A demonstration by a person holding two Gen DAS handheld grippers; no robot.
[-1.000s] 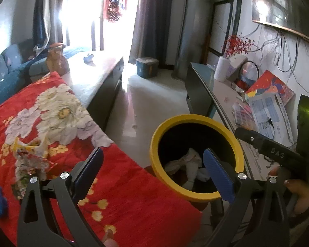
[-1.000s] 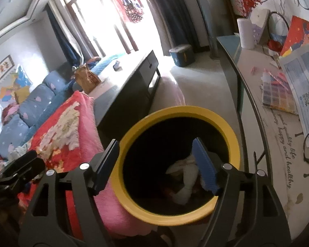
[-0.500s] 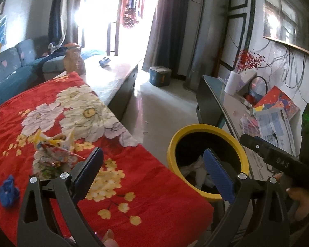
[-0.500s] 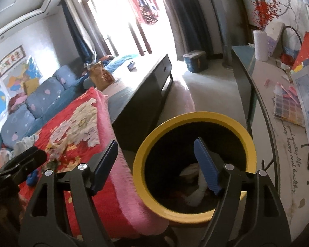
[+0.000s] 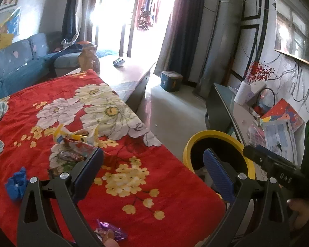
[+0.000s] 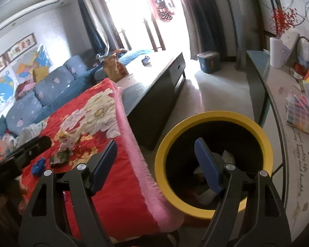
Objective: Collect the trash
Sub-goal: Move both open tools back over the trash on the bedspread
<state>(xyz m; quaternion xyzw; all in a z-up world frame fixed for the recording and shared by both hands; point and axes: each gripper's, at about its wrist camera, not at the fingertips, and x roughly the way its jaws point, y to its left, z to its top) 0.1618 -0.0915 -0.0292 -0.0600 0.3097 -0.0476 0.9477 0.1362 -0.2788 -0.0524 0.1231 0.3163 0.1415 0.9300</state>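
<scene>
Both views swung from yellow bin (image 6: 212,160) toward red blanket (image 5: 134,177); jaws apart, empty; "DAS" readable.

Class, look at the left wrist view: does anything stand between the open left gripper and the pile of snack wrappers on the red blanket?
Nothing visible does. The left gripper is open and empty, and the snack wrappers lie just beyond its left finger on the red blanket, with only bare blanket between.
</scene>
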